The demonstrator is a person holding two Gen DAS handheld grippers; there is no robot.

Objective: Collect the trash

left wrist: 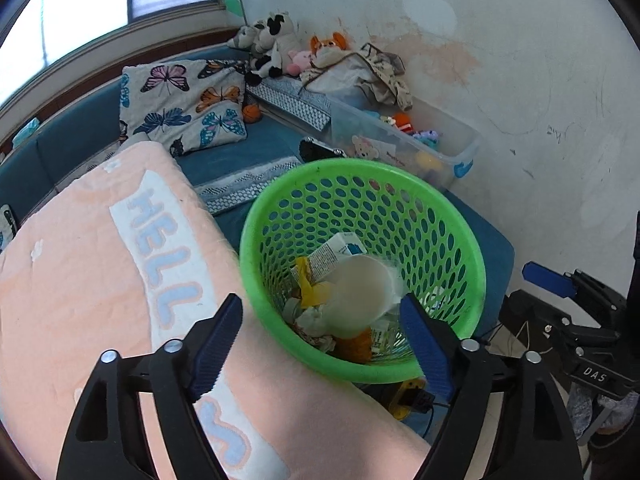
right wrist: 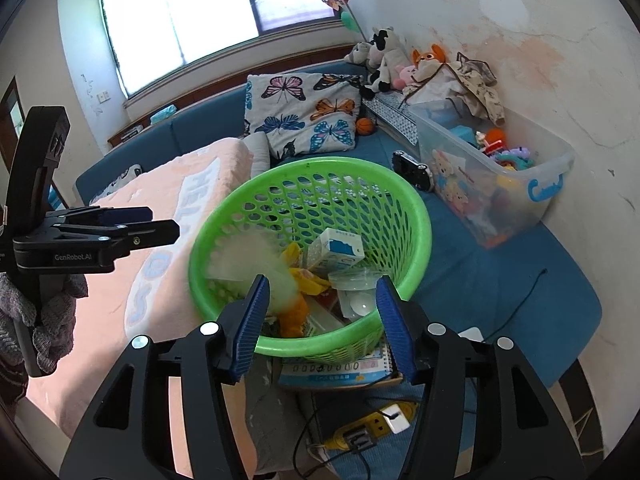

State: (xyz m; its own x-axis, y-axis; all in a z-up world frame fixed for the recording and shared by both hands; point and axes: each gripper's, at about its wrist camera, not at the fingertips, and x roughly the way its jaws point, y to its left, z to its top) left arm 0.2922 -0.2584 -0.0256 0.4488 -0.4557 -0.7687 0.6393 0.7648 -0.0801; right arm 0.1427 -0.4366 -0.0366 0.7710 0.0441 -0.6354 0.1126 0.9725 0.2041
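A green mesh basket [left wrist: 460,240] [right wrist: 404,204] stands on the blue sofa next to a pink blanket. It holds trash: a white and blue carton [left wrist: 340,252] [right wrist: 336,254], yellow wrappers [left wrist: 310,292] [right wrist: 308,280], crumpled paper and clear plastic lids [right wrist: 356,300]. A blurred whitish piece [left wrist: 360,296] [right wrist: 256,260] hangs in the air over the basket. My left gripper [left wrist: 320,336] is open and empty, just above the basket's near rim; it also shows in the right wrist view [right wrist: 160,224]. My right gripper [right wrist: 320,320] is open and empty over the near rim.
A pink "HELLO" blanket [left wrist: 100,280] lies left of the basket. A butterfly pillow [right wrist: 304,112], plush toys [right wrist: 384,56] and a clear toy bin [right wrist: 500,184] sit behind. A notebook [right wrist: 340,368] lies under the basket; a yellow power strip [right wrist: 368,428] with cables lies below.
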